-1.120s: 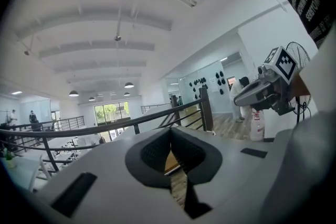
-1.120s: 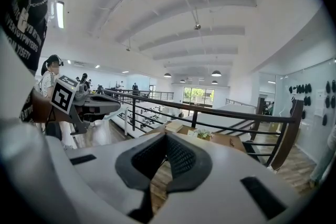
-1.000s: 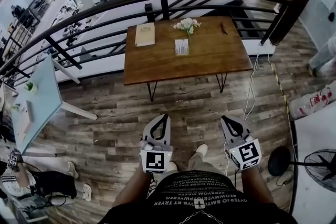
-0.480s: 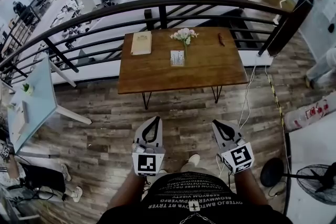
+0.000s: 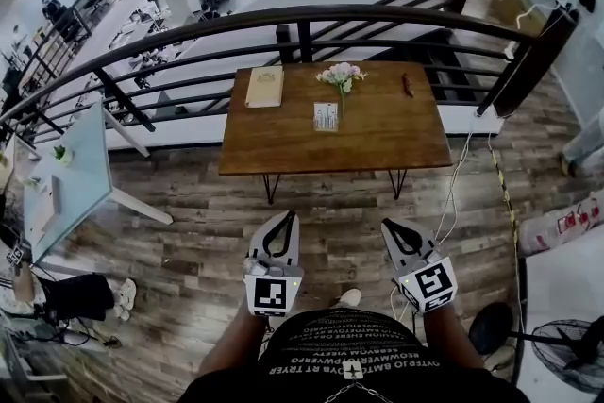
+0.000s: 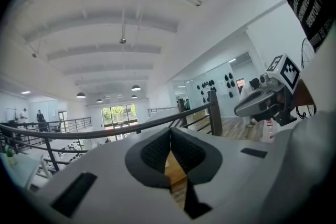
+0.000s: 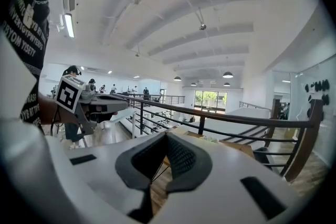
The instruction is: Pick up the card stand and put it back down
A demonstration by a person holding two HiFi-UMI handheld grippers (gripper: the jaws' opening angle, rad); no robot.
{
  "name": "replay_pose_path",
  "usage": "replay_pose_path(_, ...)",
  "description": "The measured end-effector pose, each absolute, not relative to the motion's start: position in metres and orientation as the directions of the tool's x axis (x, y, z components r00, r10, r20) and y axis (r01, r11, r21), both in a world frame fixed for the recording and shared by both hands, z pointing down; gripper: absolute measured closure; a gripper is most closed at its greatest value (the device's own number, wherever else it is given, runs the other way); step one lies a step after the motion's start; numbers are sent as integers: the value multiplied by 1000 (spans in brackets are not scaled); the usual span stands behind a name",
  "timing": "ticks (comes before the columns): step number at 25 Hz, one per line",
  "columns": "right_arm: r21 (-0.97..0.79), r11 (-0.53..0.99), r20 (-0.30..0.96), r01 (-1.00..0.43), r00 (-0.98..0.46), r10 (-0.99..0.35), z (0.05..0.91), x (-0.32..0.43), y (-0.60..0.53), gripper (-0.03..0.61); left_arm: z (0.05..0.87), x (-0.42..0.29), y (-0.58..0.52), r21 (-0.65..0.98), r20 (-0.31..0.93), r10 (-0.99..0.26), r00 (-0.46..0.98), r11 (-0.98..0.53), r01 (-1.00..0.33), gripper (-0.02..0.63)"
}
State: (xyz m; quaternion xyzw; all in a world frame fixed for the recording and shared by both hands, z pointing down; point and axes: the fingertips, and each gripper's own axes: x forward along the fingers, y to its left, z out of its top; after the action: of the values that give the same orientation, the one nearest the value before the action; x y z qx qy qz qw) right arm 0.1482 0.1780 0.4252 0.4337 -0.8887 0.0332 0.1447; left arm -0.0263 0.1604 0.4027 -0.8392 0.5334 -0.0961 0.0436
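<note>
A floor (image 5: 321, 203) of grey-brown wood planks fills the lower half of the head view. It lies on an upper level closed off by a curved dark railing (image 5: 236, 19), with an open hall below and beyond. Against the railing stands a brown wooden table (image 5: 396, 132) on thin black legs. A pale blue side table (image 5: 80, 170) stands to the left, and a floor fan (image 5: 566, 354) at the lower right corner.

On the wooden table a tan book (image 5: 264, 87) lies at the far left. A vase of pale flowers (image 5: 342, 75) stands mid-table and a small dark object (image 5: 408, 85) lies to the right. The card stand (image 5: 326, 116) stands upright just in front of the vase, near the table's middle.

The left tool (image 5: 287, 216) and right tool (image 5: 390, 225) hover over the floor, well short of the table. Each has its jaws pressed together with nothing between them.
</note>
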Motion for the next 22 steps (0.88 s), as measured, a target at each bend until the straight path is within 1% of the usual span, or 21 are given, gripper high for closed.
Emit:
replay_pose_path(8, 79, 622, 252, -779, -588, -769, 421, 178, 165, 563, 397, -9, 157, -168, 113, -916, 386, -400, -901, 588)
replay_pose_path(16, 32, 624, 279, -781, -592, -756, 435, 187, 160, 563, 404, -2, 161, -174, 157, -910, 384, -408, -896, 588)
replay_pose_path(22, 31, 630, 274, -776, -600, -752, 438, 182, 151, 563, 396, -7, 152, -166, 121, -917, 380, -396, -903, 588)
